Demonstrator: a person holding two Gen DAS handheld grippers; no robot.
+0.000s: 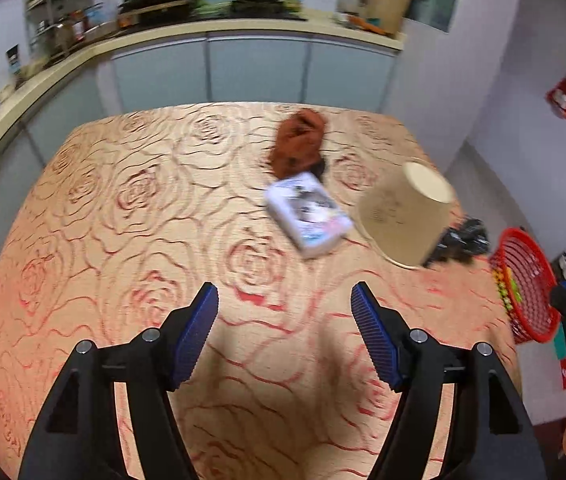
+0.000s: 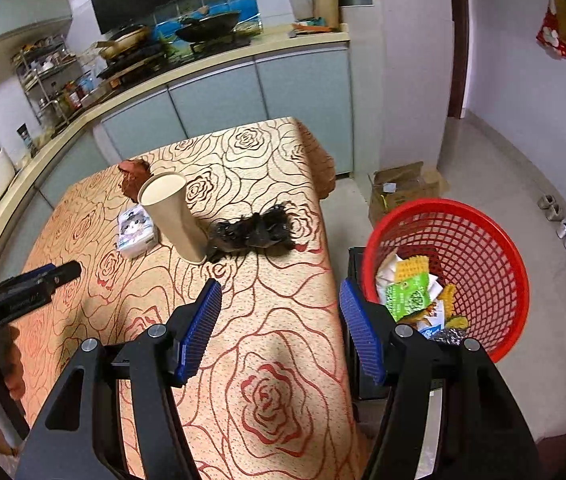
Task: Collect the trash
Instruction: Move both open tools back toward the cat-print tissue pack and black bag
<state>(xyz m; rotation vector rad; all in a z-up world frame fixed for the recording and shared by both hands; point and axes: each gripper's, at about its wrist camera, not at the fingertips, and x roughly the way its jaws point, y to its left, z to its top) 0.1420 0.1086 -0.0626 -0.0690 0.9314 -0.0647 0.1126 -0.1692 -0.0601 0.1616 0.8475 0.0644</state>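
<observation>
On the rose-patterned tablecloth (image 1: pixel 123 208) stand a tan paper cup (image 1: pixel 407 216) (image 2: pixel 173 216), a white tissue pack (image 1: pixel 309 214) (image 2: pixel 137 232) just left of it, a crumpled brown wrapper (image 1: pixel 299 144) (image 2: pixel 133 176) behind, and a crumpled black plastic bag (image 1: pixel 463 240) (image 2: pixel 255 228) to the cup's right. My left gripper (image 1: pixel 283 300) is open over bare cloth, short of the tissue pack, with nothing between its blue pads. My right gripper (image 2: pixel 279 300) is open above the table's right edge, beside the red mesh basket (image 2: pixel 483 248) (image 1: pixel 523 280), which holds several wrappers (image 2: pixel 411 292).
The basket sits lower than the table, off its right side. A cardboard box (image 2: pixel 403 188) and shoes (image 2: pixel 555 212) lie on the floor beyond. A kitchen counter (image 1: pixel 243 28) with pans runs behind the table. The other gripper shows at each view's edge.
</observation>
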